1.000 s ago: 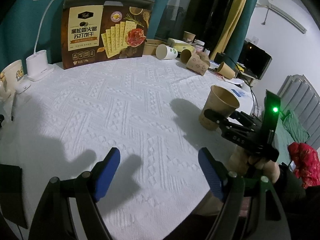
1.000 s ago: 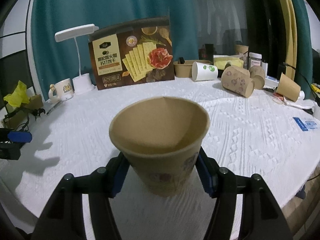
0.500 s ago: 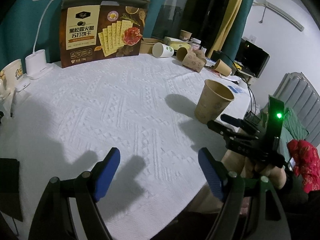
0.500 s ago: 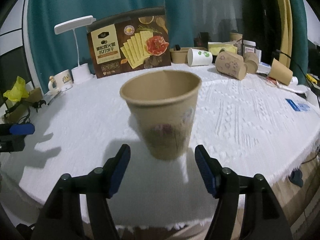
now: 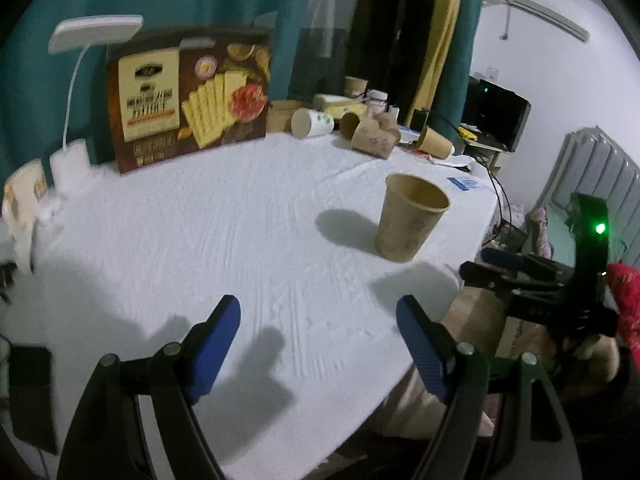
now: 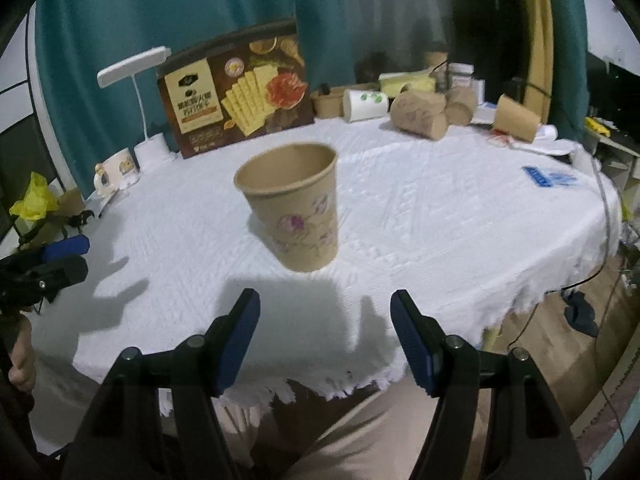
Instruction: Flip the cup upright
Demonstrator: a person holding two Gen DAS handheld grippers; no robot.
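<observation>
Standing upright, cup (image 6: 294, 210) seemingly clear ahead of right gripper (image 6: 325, 340).

Teal curtain (image 6: 168, 12) behind white-clothed table (image 6: 440, 216); white wall (image 5: 540, 64) (radiator (image 5: 600, 172) beside); wood floor (image 6: 580, 344); dim light.

Left wrist view: low over the near edge of the white textured tablecloth (image 5: 248, 216), facing across the table toward the teal curtain (image 5: 224, 4); its own blue-padded left gripper (image 5: 318, 332) fills the foreground.

Right wrist view: just off the table's fringed edge, facing the same curtain, set back from the brown flower-printed paper cup (image 6: 294, 208).

Shared: cup (image 5: 410, 218), brown cracker box (image 5: 188, 98) (image 6: 236, 88), white desk lamp (image 5: 94, 34) (image 6: 132, 68). Each view catches the other gripper at its margin.
</observation>
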